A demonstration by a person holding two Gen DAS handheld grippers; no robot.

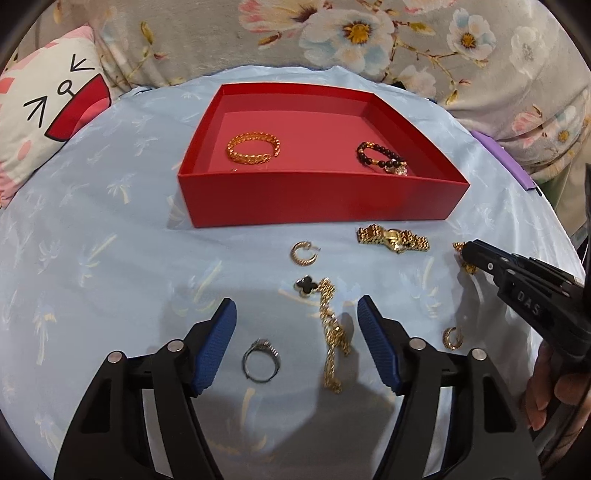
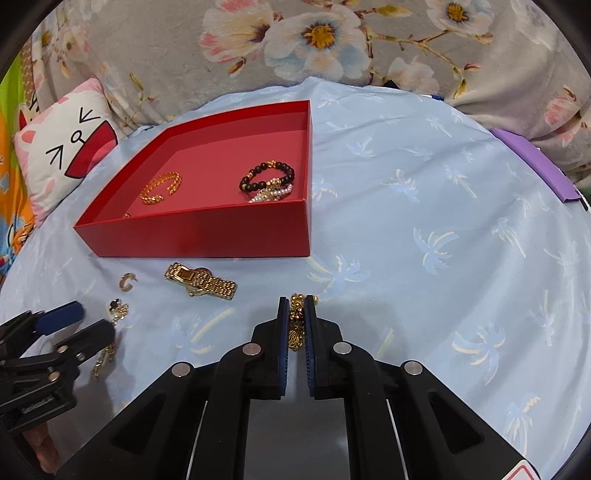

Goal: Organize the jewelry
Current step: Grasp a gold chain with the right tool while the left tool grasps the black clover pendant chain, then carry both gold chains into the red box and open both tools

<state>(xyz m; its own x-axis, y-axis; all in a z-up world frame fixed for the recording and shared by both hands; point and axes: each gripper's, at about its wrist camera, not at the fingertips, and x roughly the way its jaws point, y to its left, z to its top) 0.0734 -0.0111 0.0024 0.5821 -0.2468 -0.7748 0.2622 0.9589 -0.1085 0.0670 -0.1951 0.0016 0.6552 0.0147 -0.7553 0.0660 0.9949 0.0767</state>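
A red box (image 1: 321, 201) (image 2: 221, 236) sits on the blue cloth and holds a gold cuff bracelet (image 1: 253, 147) (image 2: 161, 189) and a black bead bracelet (image 1: 380, 157) (image 2: 266, 175). In front of it lie a gold watch (image 1: 393, 240) (image 2: 201, 282), a gold hoop earring (image 1: 303, 252) (image 2: 127, 282), a clover necklace (image 1: 327, 321) (image 2: 114, 314), a silver ring (image 1: 261, 363) and another hoop earring (image 1: 452, 338). My left gripper (image 1: 297, 321) is open above the necklace and ring. My right gripper (image 2: 298, 308) is shut on a gold charm piece (image 2: 296, 325) that rests on the cloth.
A cat-face pillow (image 1: 48, 114) (image 2: 66, 155) lies at the left. A floral blanket (image 1: 332, 33) runs along the back. A purple flat object (image 1: 502, 158) (image 2: 535, 166) lies at the right edge of the cloth.
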